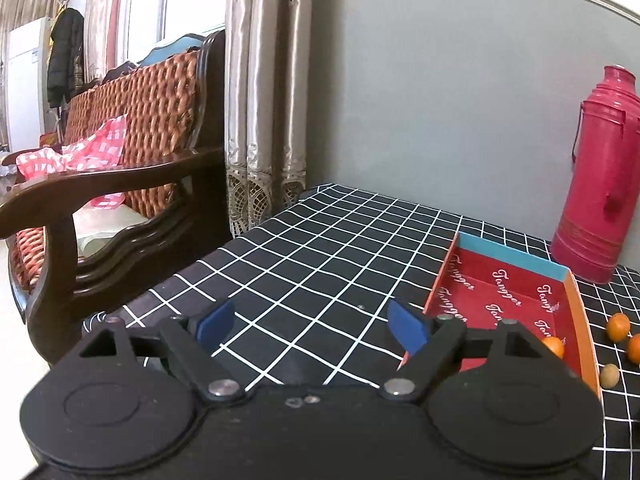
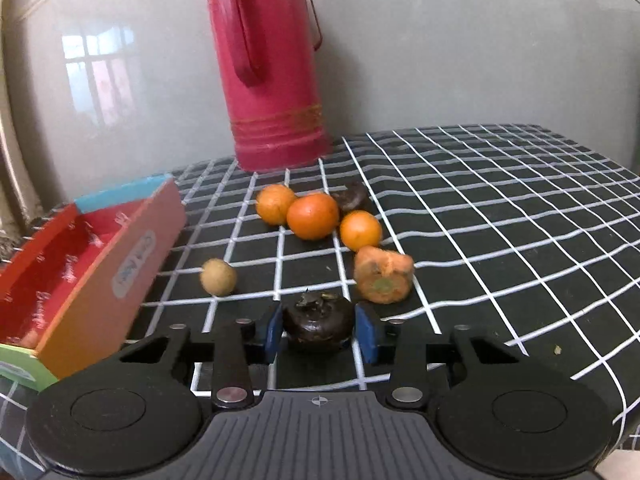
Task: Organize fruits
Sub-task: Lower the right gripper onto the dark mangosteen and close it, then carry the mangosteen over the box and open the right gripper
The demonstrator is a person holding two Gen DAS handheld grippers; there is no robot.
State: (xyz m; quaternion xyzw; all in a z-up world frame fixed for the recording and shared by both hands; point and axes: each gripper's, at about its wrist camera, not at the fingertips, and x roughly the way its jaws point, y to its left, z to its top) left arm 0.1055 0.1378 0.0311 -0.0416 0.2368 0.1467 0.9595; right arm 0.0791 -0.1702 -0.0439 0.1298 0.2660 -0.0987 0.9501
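At far left, my left gripper (image 1: pixel 312 326) is hanging spread w/ nothing in it, beside the red box (image 1: pixel 508 300). My right gripper (image 2: pixel 320 332) is closing around a dark mangosteen (image 2: pixel 319 326) on the surface; pads look touching. Probably hard-shelled, light; I'm gripping its widest middle.

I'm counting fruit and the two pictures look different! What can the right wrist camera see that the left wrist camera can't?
Only the right wrist view shows the dark round fruit sitting between the right gripper fingers, the squashed persimmon, and another dark fruit behind the oranges.

Only the left wrist view shows the open left gripper holding nothing, the wooden sofa, and the curtains.

Both show the red thermos, the colourful box, the checked tablecloth, some oranges and a small tan fruit.
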